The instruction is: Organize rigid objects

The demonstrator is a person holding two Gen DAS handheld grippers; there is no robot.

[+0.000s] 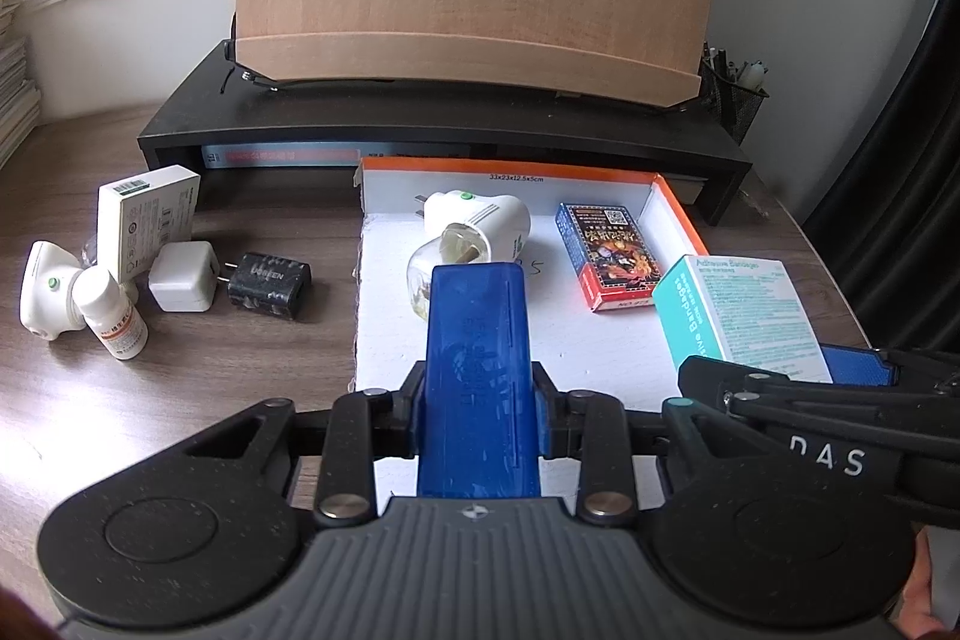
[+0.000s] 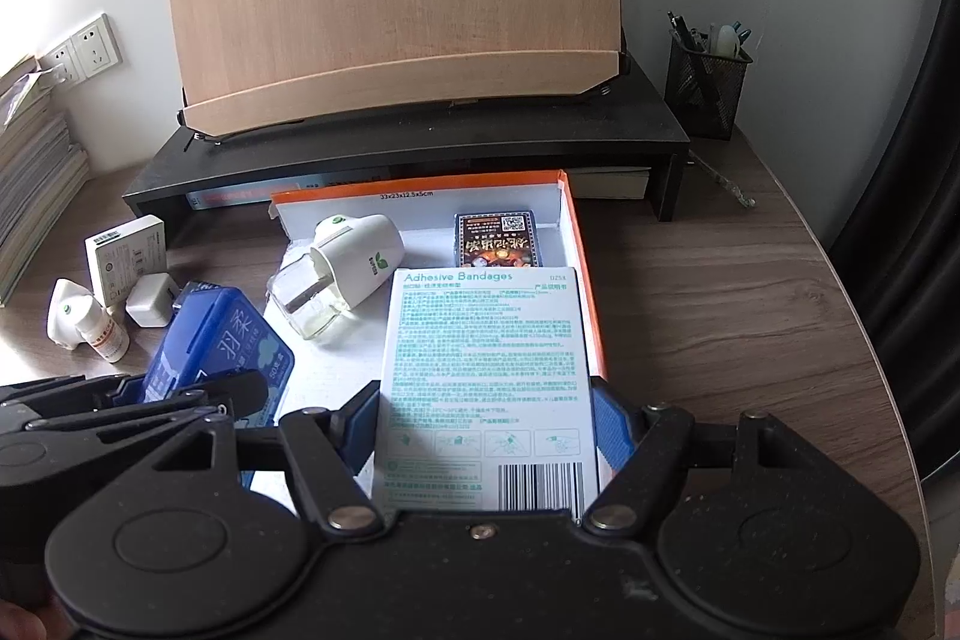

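holding a translucent blue plastic case (image 1: 477, 376) in my left gripper (image 1: 478, 403), i see its blue pads pressed on both narrow sides of the case, jaws drawn in narrow around it. the case hangs over the near edge of the shallow white cardboard tray with orange rim (image 1: 675, 199), which lies in the middle of the brown wood-grain tabletop (image 1: 180, 388).

my right gripper (image 2: 487, 433) has its jaws set wide, clamped on a white and teal adhesive bandages box (image 2: 486, 376); the blue pads touch both long sides. that box sits above the tray's near right corner, beside the orange right wall.

inside the tray, a white plug-in vaporizer with a clear glass bottle (image 1: 474, 232) lies on its side toward the far left corner, and a red and blue playing card box (image 1: 609, 256) lies flat near the far right corner.

on the tabletop toward its left edge, well apart from the tray: a black charger block (image 1: 270, 286), a white cube charger (image 1: 183, 277) just beside it, a white upright carton (image 1: 147, 220), a small white pill bottle (image 1: 114, 313) and another white plug-in vaporizer (image 1: 45, 292).

along the tabletop's far edge stands a black monitor riser (image 1: 444, 127).
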